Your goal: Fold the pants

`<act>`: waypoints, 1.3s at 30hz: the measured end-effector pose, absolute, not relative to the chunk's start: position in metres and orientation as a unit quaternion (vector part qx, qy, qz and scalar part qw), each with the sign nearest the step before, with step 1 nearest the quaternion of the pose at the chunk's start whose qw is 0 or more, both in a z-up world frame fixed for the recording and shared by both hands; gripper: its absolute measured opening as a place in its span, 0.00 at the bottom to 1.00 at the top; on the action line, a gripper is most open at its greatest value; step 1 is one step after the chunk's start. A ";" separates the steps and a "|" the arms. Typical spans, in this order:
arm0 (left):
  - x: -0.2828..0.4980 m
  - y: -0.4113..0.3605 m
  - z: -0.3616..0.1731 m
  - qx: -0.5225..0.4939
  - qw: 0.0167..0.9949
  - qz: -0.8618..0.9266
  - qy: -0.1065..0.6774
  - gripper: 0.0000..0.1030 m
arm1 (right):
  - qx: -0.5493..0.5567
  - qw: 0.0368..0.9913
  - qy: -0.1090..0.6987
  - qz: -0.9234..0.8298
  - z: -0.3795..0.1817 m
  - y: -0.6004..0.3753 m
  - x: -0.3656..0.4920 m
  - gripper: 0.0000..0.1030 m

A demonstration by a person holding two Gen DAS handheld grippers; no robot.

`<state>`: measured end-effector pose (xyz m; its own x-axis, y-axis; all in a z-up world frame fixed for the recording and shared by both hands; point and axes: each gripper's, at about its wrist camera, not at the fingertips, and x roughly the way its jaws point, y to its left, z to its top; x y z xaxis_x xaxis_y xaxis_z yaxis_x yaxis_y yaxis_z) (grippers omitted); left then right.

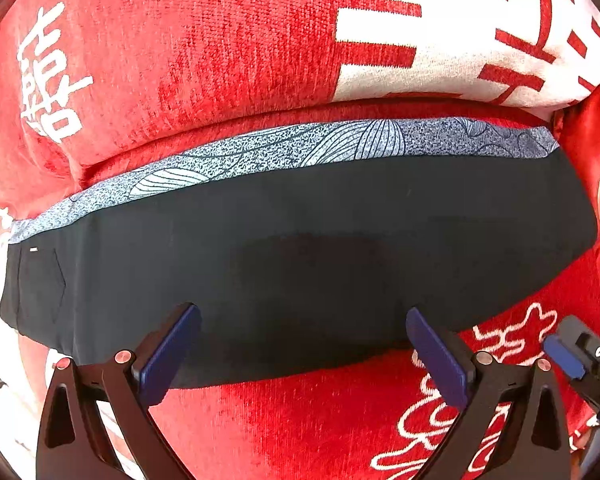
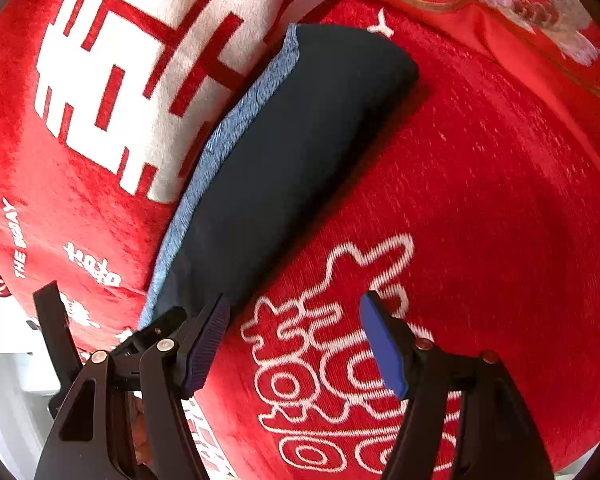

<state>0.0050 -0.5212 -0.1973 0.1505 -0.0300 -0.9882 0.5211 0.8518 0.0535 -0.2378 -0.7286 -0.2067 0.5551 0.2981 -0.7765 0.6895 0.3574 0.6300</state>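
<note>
Left wrist view: a red plush blanket with white woven characters (image 1: pixel 260 40) covers what looks like a bed; everything lies on it.
Pants: the dark navy pants with a speckled blue-grey patterned band along the far edge (image 1: pixel 300 240) lie flat in a long strip across the blanket, apparently already folded lengthwise, a back pocket showing at the left end.
Pillow: a red satin cushion with pink embroidered flowers (image 2: pixel 499 8) sits beyond the far end of the strip.
Left hand-held gripper (image 1: pixel 303 344): spread wide, nothing between its blue pads, hanging over the near edge of the pants.
Right hand-held gripper (image 2: pixel 296 340): also spread and empty, over bare blanket just beside the near end of the strip.
Step in hand: likely the crosswise fold.
Doing it well: pinch both layers at one end's corners, lift low, and lay that end squarely on the other so the edges line up.
</note>
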 end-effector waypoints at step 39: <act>0.038 -0.540 -0.235 0.207 0.753 -0.211 0.588 0.79 | 0.622 0.693 0.342 -0.127 -0.256 -0.771 -0.186 0.16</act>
<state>0.0378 -0.5402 -0.2351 0.2189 -0.0738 -0.9730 0.5602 0.8259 0.0634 -0.1858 -0.7710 -0.2562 0.7342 0.2486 -0.6318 0.6014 0.1936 0.7751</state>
